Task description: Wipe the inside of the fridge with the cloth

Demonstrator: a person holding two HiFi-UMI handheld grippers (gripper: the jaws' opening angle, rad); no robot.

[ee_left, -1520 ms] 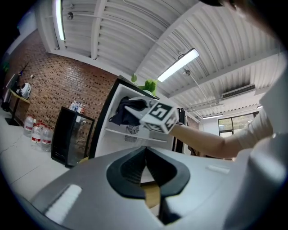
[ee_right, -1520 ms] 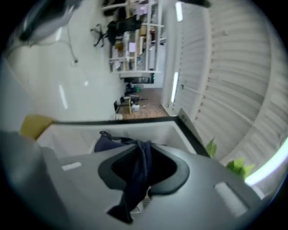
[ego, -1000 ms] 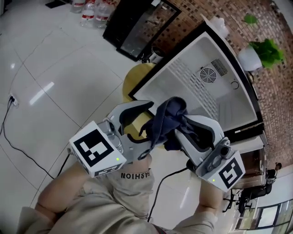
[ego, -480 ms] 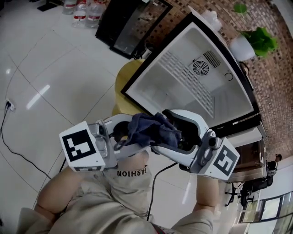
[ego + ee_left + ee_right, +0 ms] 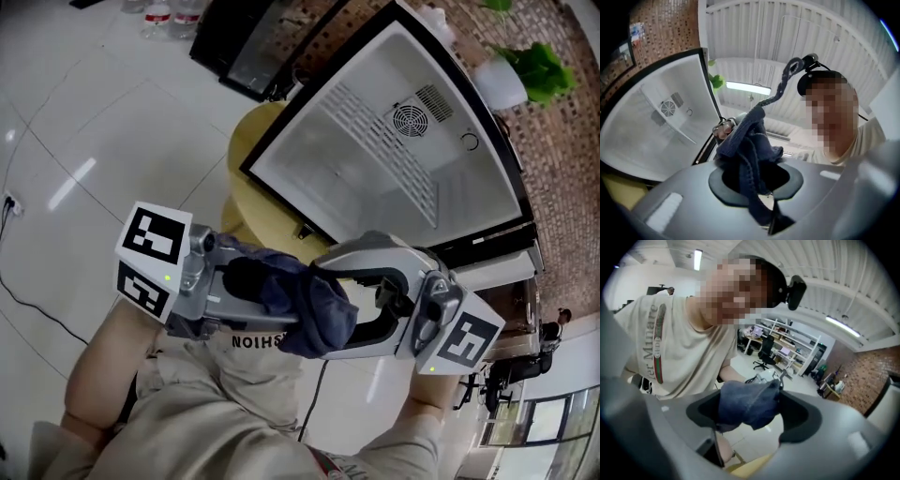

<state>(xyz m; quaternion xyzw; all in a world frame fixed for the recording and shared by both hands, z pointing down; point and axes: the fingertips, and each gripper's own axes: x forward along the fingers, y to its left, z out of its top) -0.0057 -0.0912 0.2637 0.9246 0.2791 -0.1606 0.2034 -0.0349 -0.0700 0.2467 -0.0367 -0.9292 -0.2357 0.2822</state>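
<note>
A dark blue cloth [image 5: 314,314] hangs bunched between both grippers, low in the head view. My left gripper [image 5: 272,295] has just closed, and its jaws pinch the cloth [image 5: 750,150], which drapes up over the left gripper [image 5: 757,180]. My right gripper [image 5: 328,307] has just been opening. Its jaws stand wide, with the cloth [image 5: 747,404] hanging between them, clear of the pads of the right gripper [image 5: 754,427]. The open fridge [image 5: 375,150], white inside with a round fan grille, lies beyond both grippers and apart from them.
The fridge rests on a round yellow table [image 5: 246,178]. A black glass-door cabinet [image 5: 239,47] and water bottles [image 5: 159,9] stand at the top left. A potted plant [image 5: 511,80] sits at the top right. A cable [image 5: 28,291] runs over the white tile floor.
The cloth has passed from the right gripper to the left: the left jaws closed on it and the right jaws opened. Both grippers sank lower in the view.
</note>
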